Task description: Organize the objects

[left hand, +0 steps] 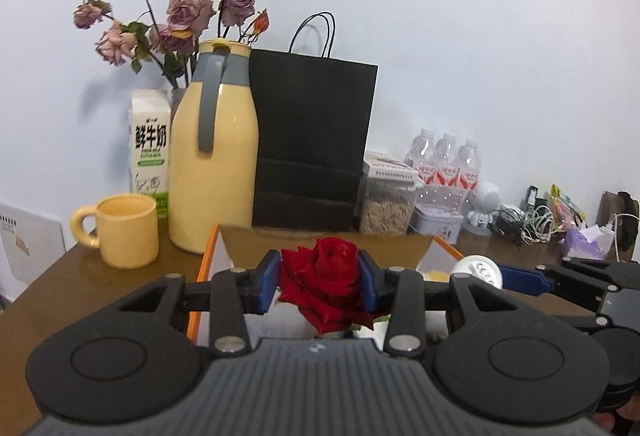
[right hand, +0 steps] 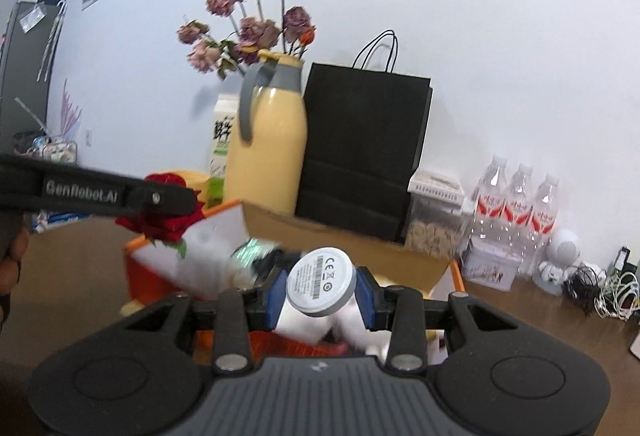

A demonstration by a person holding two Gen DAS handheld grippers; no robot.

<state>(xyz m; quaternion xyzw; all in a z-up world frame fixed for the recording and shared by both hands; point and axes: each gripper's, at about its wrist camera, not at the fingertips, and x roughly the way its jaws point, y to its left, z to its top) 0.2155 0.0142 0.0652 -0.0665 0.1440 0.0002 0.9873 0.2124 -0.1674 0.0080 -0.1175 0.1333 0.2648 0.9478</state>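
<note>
Two grippers: each pinching something above the open orange box.

Left wrist view
- Left gripper (left hand: 320,278): blue pads pressed on a red rose (left hand: 324,276) — the bloom sits squarely between them, held over the orange box (left hand: 200,268).
- Right gripper (left hand: 520,276): reaches in from the right edge, a blue finger against a silver-topped round thing (left hand: 478,270).
- Table (left hand: 80,284): brown, carrying a yellow mug (left hand: 124,230), a yellow thermos jug (left hand: 214,156), a milk carton (left hand: 149,152), a black paper bag (left hand: 312,144) and dried roses (left hand: 176,8) behind.
- Far right: water bottles (left hand: 448,160) and a white robot figure (left hand: 486,208).

Right wrist view
- Right gripper (right hand: 322,294): clamped on a white cylinder with a grey-rimmed labelled end (right hand: 322,282) — perhaps a small device, the blur hides the rest.
- Left gripper (right hand: 176,202): comes in from the left, the red rose (right hand: 160,220) caught at its tip, above the box's left corner (right hand: 136,264).
- Box contents: blurred, cannot tell what lies inside.
- Person: a hand (right hand: 12,264) shows at the left edge.
</note>
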